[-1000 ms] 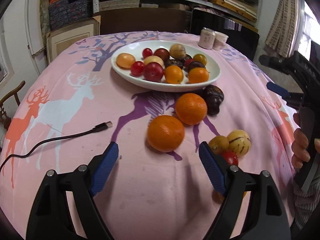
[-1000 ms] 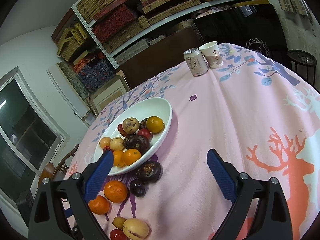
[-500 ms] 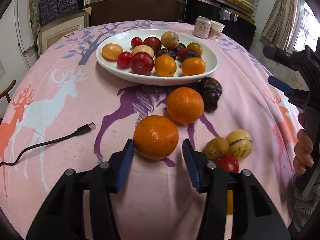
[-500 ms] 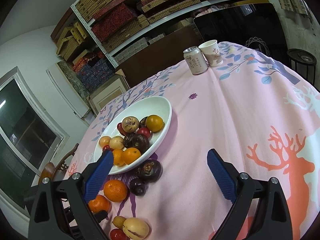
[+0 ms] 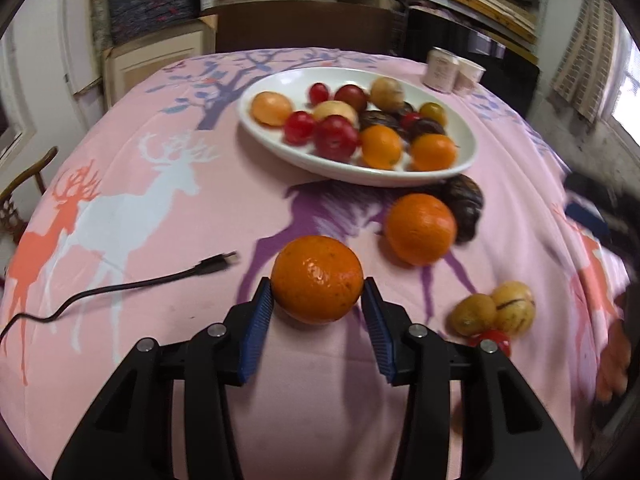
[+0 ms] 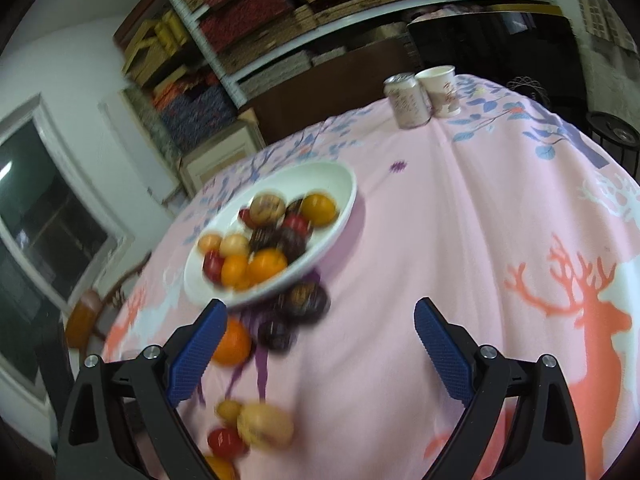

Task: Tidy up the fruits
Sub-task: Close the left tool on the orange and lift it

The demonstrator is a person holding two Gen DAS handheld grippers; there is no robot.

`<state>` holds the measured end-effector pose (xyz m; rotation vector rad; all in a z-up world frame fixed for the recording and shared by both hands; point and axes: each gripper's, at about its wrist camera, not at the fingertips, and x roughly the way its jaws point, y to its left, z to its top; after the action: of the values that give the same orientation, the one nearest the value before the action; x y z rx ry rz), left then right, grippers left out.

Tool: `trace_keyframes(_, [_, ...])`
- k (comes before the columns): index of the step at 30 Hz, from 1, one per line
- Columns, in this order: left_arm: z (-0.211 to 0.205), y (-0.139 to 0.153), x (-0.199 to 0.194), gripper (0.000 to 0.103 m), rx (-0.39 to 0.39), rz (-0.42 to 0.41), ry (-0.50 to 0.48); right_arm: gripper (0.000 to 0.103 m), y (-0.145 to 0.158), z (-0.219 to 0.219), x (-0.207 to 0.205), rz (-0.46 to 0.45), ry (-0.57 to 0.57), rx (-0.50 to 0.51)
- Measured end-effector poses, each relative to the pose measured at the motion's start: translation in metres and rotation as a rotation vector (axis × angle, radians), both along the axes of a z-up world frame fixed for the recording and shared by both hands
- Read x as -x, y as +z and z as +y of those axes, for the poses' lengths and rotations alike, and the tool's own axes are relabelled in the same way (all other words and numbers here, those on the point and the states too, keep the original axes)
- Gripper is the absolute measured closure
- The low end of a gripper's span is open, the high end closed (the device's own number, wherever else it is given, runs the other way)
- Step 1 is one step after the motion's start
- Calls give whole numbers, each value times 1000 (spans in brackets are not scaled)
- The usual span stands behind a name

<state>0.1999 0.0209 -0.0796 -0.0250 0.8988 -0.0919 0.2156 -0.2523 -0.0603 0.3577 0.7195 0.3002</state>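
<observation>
Left wrist, tongs [image 5: 318,294] gripping round dimpled orange [image 5: 317,279]

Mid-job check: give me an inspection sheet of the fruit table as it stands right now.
Surface: pink deer-print tablecloth.
Job's things: white bowl holding mixed fruit; second orange, dark fruit, two yellow fruits and red tomato loose on the cloth.
Clutter: can and paper cup at the far edge.
Grippers: left tongs have just been closing, pads on the near orange; right tongs open, empty.
Cables: black USB cable.
Surroundings: stacked shelves.
</observation>
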Motion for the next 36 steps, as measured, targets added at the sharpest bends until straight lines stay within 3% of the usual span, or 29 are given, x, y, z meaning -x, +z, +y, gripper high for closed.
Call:
trace_keyframes(7, [8, -2, 0, 58, 30, 18, 8, 8, -16, 26, 43, 27, 123, 183])
trace_keyframes(19, [7, -2, 1, 58, 36, 20, 5, 8, -22, 50, 40, 71, 210, 284])
trace_keyframes(26, [7, -2, 2, 58, 30, 20, 5, 8, -29, 49, 32, 126, 163, 328])
trace_keyframes(31, [6, -3, 2, 58, 29, 19, 5, 8, -12, 8, 37, 23, -70, 273])
trace_keyframes(33, [6, -2, 2, 58, 26, 19, 5, 8, -14, 2, 37, 39, -35, 200])
trace_keyframes(36, [6, -3, 2, 58, 26, 19, 5, 8, -11, 23, 43, -4, 49, 264])
